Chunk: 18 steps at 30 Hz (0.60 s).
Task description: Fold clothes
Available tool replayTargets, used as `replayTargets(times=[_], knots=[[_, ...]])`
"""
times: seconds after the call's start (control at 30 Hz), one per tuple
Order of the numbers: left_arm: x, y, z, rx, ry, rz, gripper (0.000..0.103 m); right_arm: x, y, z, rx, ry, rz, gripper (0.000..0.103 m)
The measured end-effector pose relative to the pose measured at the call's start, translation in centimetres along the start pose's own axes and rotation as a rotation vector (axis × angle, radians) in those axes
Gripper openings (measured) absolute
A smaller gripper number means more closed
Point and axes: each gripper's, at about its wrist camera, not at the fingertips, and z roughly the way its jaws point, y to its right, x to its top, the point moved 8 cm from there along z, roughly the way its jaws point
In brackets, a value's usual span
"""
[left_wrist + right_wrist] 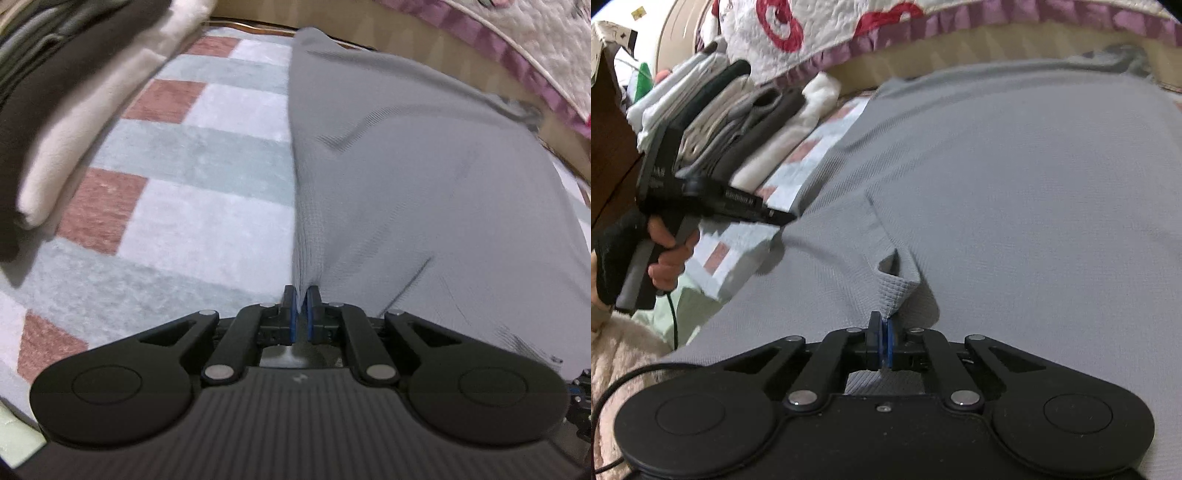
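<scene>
Item: grey knit garment [1015, 177], spread broad over a checked pink, white and pale-green mat [192, 155], its far edge near the base of a bed with a quilted cover with purple trim [886, 33]. Left gripper [302, 295]: jaws clenched on the garment's left edge, cloth rising taut from the blue pads. Right gripper [882, 325]: jaws clamped on a small folded corner of the same garment, a little pocket of cloth standing open just above the pads. Holder: a hand [665, 251] in a dark cuff grips the left tool, seen in the right wrist view. Adjacent: a stack of folded clothes [713, 122], white, grey and dark, just beside the garment's left side. Hazards, as judged: the right hold takes only a thin tip of cloth, so a sharp pull may slip it free and let the corner drop; the two holds sit at unequal heights on the fabric, so carrying them forward unevenly would probably leave a skewed fold line or a trapped wrinkle; the creases already showing mid-panel in the left wrist view may be pressed in; a wide leftward swing could brush the stack and topple it. Stage of folding: not determinable from how the cloth lies.
</scene>
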Motion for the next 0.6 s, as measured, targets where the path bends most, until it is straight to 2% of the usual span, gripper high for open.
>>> replayTargets(times=[0.1,0.17,0.2,0.27,0.3,0.37,0.4,0.53,0.6], knots=[[0.2,-0.7,-0.6,0.054,0.023,0.005,0.004,0.0,0.7,-0.3,-0.005,0.003,0.04,0.011],[-0.1,-0.6,-1.2,-0.005,0.016,-0.022,0.005,0.0,1.1,-0.5,-0.007,0.003,0.07,0.014],[-0.3,-0.2,-1.5,-0.06,0.007,-0.051,0.005,0.0,1.4,-0.6,-0.007,0.003,0.085,0.016],[-0.7,0.5,-2.0,-0.143,-0.009,-0.088,0.007,-0.1,1.8,-0.8,-0.009,0.003,0.116,0.033],[-0.9,1.0,-2.0,-0.164,-0.02,-0.085,0.01,0.1,1.7,-1.2,0.003,0.004,0.124,0.033],[-1.3,1.5,-1.8,-0.164,-0.031,-0.053,0.026,0.9,0.7,-2.4,0.08,0.006,0.136,0.033],[-1.4,1.8,-1.7,-0.162,-0.037,-0.037,0.028,0.9,-0.2,-2.3,0.113,-0.01,0.128,0.033],[-1.8,2.0,-1.1,-0.164,-0.06,-0.032,0.029,-0.3,-4.4,-0.7,0.227,-0.106,0.066,0.046],[-1.9,1.9,-1.1,-0.165,-0.062,-0.032,0.027,-0.8,-6.5,0.1,0.284,-0.154,0.036,0.048]])
